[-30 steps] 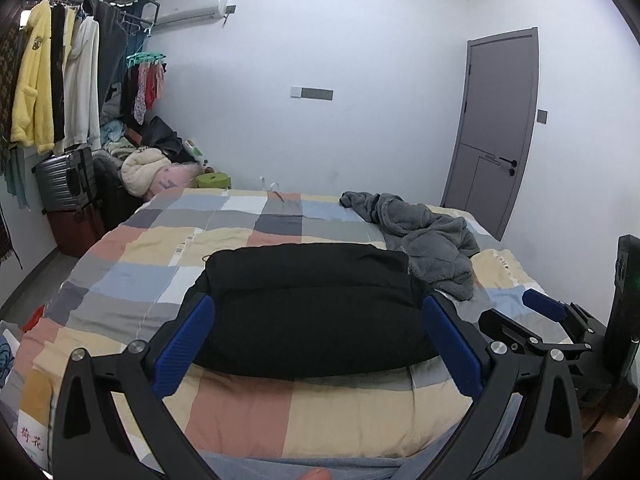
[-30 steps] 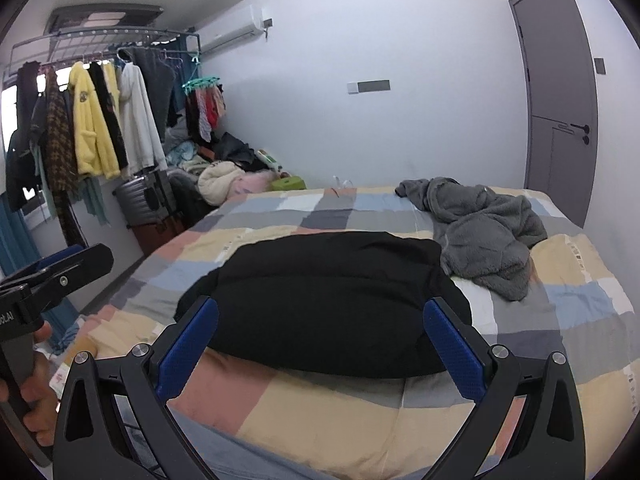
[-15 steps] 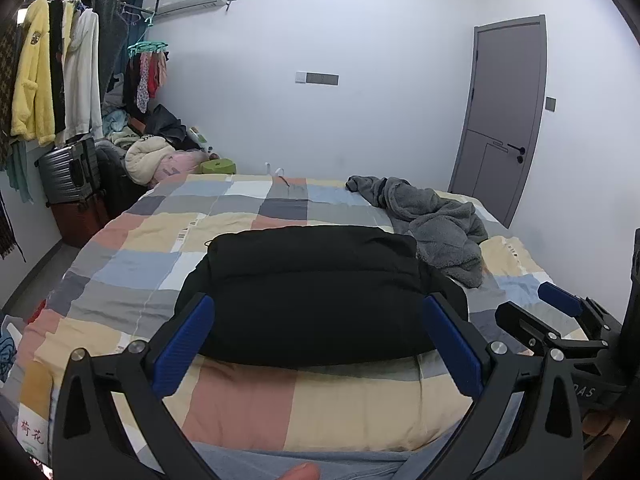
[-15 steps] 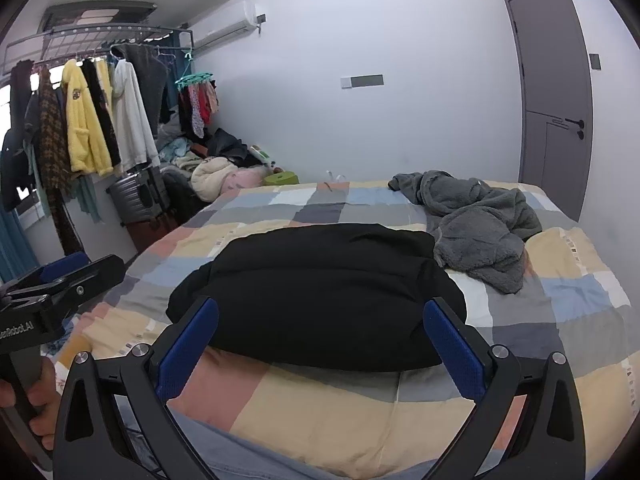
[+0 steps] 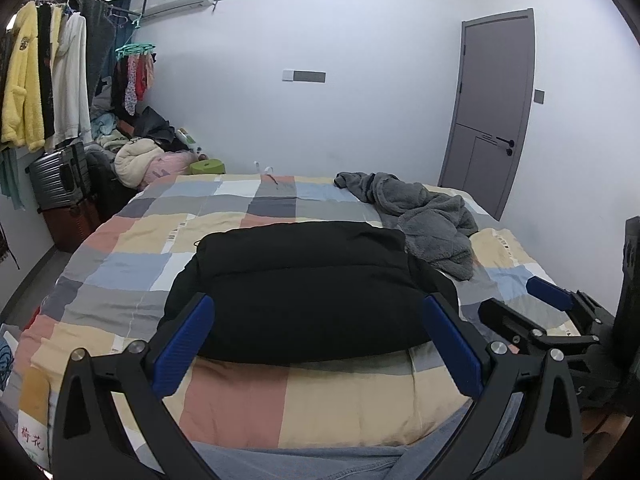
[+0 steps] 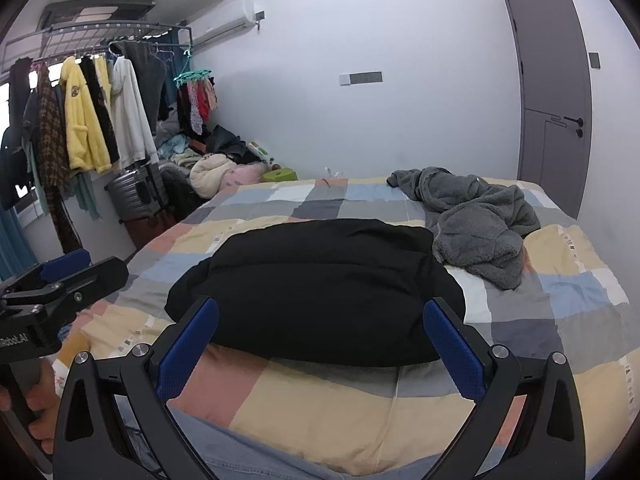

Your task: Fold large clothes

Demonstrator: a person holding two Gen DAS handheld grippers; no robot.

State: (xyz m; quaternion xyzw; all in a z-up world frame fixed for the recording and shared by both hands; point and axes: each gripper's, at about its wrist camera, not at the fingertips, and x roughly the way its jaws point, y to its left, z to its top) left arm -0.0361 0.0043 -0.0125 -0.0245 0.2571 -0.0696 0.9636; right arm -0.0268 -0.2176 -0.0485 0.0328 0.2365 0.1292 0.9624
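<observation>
A black padded garment (image 5: 304, 288) lies folded into a thick rectangle near the front of the bed, also seen in the right wrist view as the same black garment (image 6: 320, 288). A crumpled grey fleece garment (image 5: 424, 220) lies behind it to the right, and the grey fleece (image 6: 476, 216) shows from the right wrist too. My left gripper (image 5: 318, 344) is held open in the air before the bed's front edge, nothing between its blue pads. My right gripper (image 6: 320, 346) is likewise open and empty. Each gripper appears at the other view's edge.
The patchwork quilt (image 5: 168, 240) covers the bed. A rack of hanging clothes (image 6: 88, 120), a suitcase (image 5: 60, 176) and a heap of laundry (image 5: 140, 156) fill the left side. A grey door (image 5: 492, 120) stands at the right. Denim-clad legs (image 6: 280, 460) show below.
Both grippers have drawn slightly back and tilted, so the black garment sits a little lower and farther in view. Both stay open. The clothes have not moved.
</observation>
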